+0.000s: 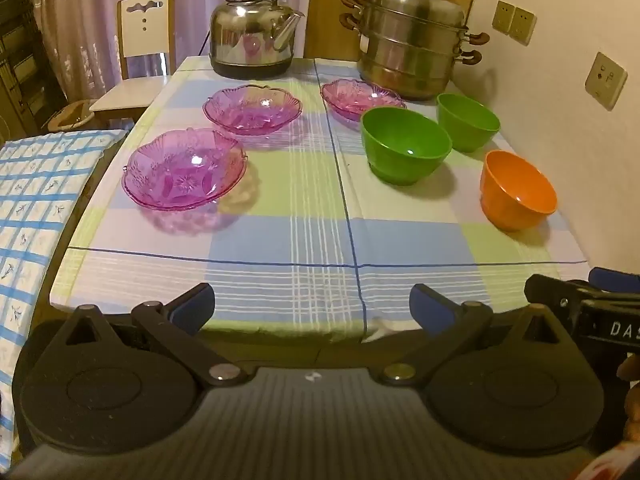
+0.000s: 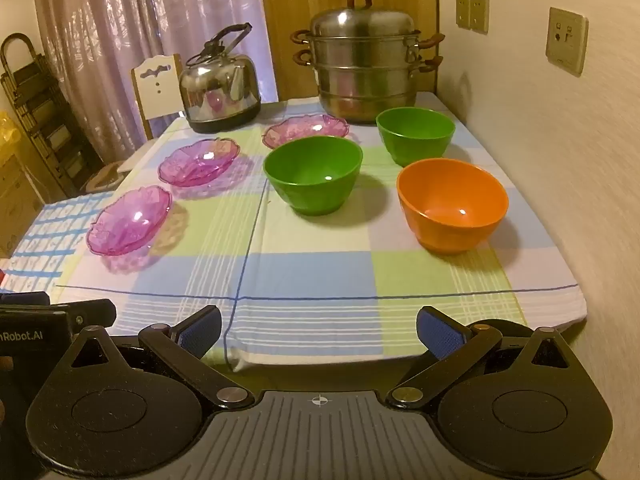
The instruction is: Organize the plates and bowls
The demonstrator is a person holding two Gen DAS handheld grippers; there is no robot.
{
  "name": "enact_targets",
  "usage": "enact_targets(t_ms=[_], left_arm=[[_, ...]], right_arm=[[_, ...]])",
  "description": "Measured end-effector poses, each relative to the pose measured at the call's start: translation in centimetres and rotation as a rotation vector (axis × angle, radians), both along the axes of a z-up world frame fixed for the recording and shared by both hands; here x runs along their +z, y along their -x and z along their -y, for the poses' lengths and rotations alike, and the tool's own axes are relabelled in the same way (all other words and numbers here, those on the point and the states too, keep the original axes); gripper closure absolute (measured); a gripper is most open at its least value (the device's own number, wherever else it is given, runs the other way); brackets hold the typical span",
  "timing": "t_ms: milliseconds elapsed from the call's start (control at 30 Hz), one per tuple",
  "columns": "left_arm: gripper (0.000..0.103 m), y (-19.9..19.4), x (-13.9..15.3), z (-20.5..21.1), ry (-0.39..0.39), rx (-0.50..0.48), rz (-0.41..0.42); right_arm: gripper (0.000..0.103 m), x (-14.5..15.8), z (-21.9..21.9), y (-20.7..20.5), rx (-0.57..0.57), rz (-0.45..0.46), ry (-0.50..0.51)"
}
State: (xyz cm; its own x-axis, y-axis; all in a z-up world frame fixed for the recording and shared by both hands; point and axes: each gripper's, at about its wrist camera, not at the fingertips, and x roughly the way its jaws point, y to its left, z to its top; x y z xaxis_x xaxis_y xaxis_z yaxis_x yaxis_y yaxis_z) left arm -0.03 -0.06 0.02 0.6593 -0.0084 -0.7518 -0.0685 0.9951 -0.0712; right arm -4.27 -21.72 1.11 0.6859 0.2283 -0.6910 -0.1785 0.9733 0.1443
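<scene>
The three pink plates (image 1: pixel 184 170) (image 1: pixel 252 109) (image 1: pixel 362 100) look like clear, glossy cut-pattern plastic or glass. The near green bowl (image 2: pixel 314 176), far green bowl (image 2: pixel 416 134) and orange bowl (image 2: pixel 452 204) are smooth, shiny plastic. A checked woven tablecloth (image 2: pixel 312 276) looks matt. The far kettle (image 1: pixel 254 38) and steamer pot (image 1: pixel 412 44) are polished metal; the steamer's handles look wooden. The gripper fingers' blue pads (image 2: pixel 440 334) look finely textured.

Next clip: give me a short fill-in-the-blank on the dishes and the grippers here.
1. The table holds ___ purple glass plates.
2. Nearest the right gripper sits the ___ bowl.
3. Behind the green bowls, beside the steamer pot, stands a steel ___.
4. Both the right and left gripper are ___ and empty.

Answers: three; orange; kettle; open
</scene>
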Motion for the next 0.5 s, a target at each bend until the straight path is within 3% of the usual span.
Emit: enact_targets(t_ms=[500], left_arm=[[0.000,0.09,-0.01,-0.06,0.013,-0.003,0.001]], right_arm=[[0.000,-0.15,-0.20,0.07,0.003,0.002,-0.002]])
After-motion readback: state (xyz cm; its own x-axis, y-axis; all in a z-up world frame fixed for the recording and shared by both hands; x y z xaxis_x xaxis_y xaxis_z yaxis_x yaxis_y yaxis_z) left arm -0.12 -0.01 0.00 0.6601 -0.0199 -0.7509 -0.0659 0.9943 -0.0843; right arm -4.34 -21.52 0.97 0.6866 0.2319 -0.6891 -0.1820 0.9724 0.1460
